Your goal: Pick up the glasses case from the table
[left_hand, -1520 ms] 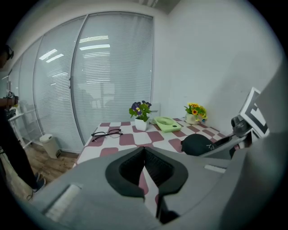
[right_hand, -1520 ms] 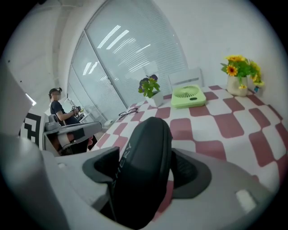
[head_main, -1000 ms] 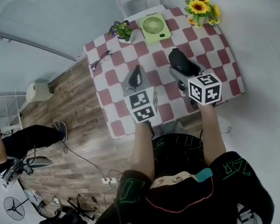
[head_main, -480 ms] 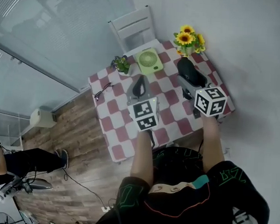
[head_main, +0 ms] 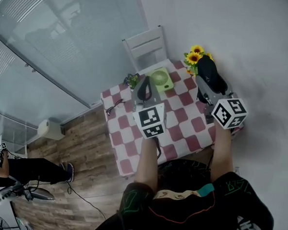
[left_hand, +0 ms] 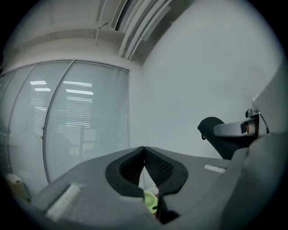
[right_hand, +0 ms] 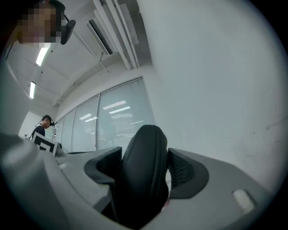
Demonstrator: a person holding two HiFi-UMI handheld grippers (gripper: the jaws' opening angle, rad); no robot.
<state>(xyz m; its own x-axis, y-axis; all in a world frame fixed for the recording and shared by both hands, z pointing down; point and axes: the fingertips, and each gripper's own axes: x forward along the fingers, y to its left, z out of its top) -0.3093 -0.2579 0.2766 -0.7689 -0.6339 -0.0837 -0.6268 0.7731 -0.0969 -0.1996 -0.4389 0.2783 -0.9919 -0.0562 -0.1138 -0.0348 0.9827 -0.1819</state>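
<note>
The black glasses case (head_main: 210, 75) is off the table, lifted high, with my right gripper (head_main: 208, 81) shut on it. In the right gripper view the case (right_hand: 145, 173) fills the gap between the two pads (right_hand: 180, 173), standing on edge against the wall and ceiling. My left gripper (head_main: 144, 88) is raised beside it over the checked table (head_main: 182, 134), its jaws meeting at the tips with nothing between them. In the left gripper view the left gripper (left_hand: 144, 150) points level at a glass wall, and the case (left_hand: 220, 137) shows at the right.
On the red-and-white checked table stand a green fan (head_main: 161, 80), a small potted plant (head_main: 132, 80), a pot of sunflowers (head_main: 193, 58) and a pair of glasses (head_main: 115, 106). A white chair (head_main: 146, 43) stands behind the table. A person (head_main: 14, 170) sits at the lower left.
Both grippers have risen well above the table, the right one carrying the glasses case up with it. The table looks smaller and farther below.
</note>
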